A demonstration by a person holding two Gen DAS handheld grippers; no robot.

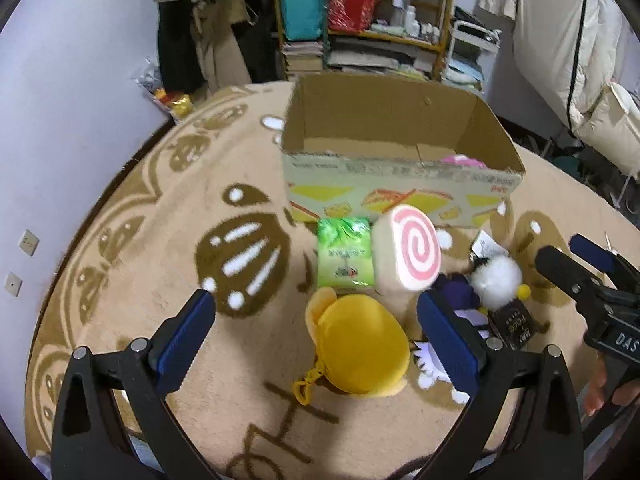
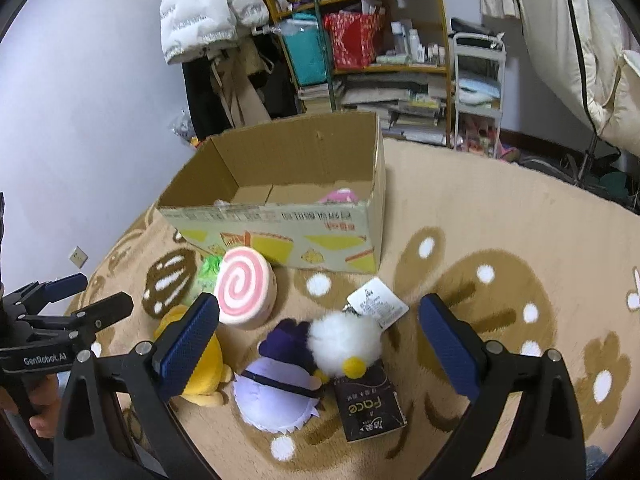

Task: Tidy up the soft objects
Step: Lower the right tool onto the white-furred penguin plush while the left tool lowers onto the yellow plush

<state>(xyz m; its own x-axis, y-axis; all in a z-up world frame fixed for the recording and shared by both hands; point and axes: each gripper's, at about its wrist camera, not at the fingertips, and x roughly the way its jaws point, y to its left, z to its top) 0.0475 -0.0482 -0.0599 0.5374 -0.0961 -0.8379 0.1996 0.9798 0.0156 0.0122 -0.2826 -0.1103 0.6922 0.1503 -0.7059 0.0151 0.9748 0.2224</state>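
Note:
An open cardboard box (image 1: pixel 400 196) (image 2: pixel 280 236) stands on the rug with a pink soft item (image 1: pixel 464 160) (image 2: pixel 340 196) inside. In front of it lie a pink-swirl roll cushion (image 1: pixel 408 256) (image 2: pixel 244 292), a green tissue pack (image 1: pixel 344 256), a yellow plush (image 1: pixel 360 352) (image 2: pixel 196 372), a purple and lilac plush (image 2: pixel 280 384), a white fluffy keychain (image 1: pixel 496 280) (image 2: pixel 344 340) and a black "Face" pack (image 2: pixel 368 408). My left gripper (image 1: pixel 316 344) is open over the yellow plush. My right gripper (image 2: pixel 320 348) is open above the purple plush and the white keychain.
A round beige rug (image 2: pixel 500 220) with brown patterns covers the floor. A cluttered shelf (image 1: pixel 360 20), hanging coats (image 2: pixel 208 4) and a white cart (image 2: pixel 476 92) stand behind the box. A white wall (image 1: pixel 60 120) runs along the left. A hand (image 1: pixel 608 388) holds the right gripper.

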